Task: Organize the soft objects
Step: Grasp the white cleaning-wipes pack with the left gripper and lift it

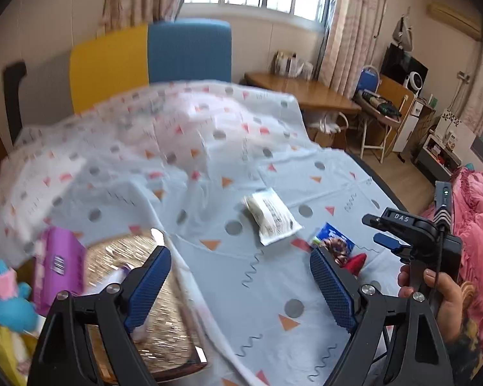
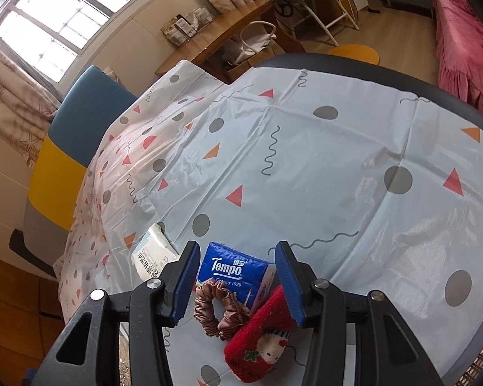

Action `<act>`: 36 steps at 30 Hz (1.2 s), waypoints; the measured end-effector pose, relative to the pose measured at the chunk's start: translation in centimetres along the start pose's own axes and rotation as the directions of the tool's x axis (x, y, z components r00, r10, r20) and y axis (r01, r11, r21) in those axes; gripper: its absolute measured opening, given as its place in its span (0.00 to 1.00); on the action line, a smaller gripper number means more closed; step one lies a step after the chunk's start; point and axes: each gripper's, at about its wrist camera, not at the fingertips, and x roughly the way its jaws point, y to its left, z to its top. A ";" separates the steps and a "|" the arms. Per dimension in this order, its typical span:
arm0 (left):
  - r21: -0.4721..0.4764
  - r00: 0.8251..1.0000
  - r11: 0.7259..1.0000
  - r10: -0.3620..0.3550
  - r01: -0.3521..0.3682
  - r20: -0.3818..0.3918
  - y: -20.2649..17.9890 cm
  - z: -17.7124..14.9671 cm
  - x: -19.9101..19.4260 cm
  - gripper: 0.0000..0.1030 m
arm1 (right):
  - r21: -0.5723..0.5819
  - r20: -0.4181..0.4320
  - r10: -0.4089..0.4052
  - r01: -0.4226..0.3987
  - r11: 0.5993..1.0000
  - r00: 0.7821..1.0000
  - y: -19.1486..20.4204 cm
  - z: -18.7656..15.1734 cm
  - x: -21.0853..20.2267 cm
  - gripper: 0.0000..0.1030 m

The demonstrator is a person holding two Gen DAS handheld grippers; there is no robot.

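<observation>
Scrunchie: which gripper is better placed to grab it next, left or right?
Right. The right gripper is open, with the scrunchie directly between its fingers. The left gripper points at bare tablecloth.

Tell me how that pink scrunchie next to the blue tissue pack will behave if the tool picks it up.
The scrunchie is gathered satin-like fabric in a loop, so it will probably be floppy and sag from whichever side is pinched. It looks light for its size. Its sheen suggests it may slip, and since it overlaps the tissue pack, pushing could nudge that too.
</observation>
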 end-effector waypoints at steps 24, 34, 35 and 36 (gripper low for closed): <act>-0.168 0.954 0.985 -0.028 -0.024 -0.299 -4.2 2.9 17.8 0.89 | 0.172 -0.056 0.107 -0.096 0.980 0.993 -2.4 0.0 0.5 0.47; -0.164 0.941 0.979 0.061 -0.122 -0.333 -3.5 5.8 24.2 0.93 | 0.111 -0.070 0.098 -0.090 0.990 0.993 -1.1 -0.3 1.0 0.48; -0.172 0.941 0.978 0.057 -0.121 -0.335 -3.5 5.9 24.5 0.93 | 0.108 -0.073 0.098 -0.090 0.990 0.992 -1.0 -0.3 1.1 0.48; -0.177 0.939 0.978 0.048 -0.114 -0.340 -3.7 6.0 24.8 0.93 | 0.103 -0.076 0.095 -0.087 0.991 0.993 -0.9 -0.3 1.2 0.48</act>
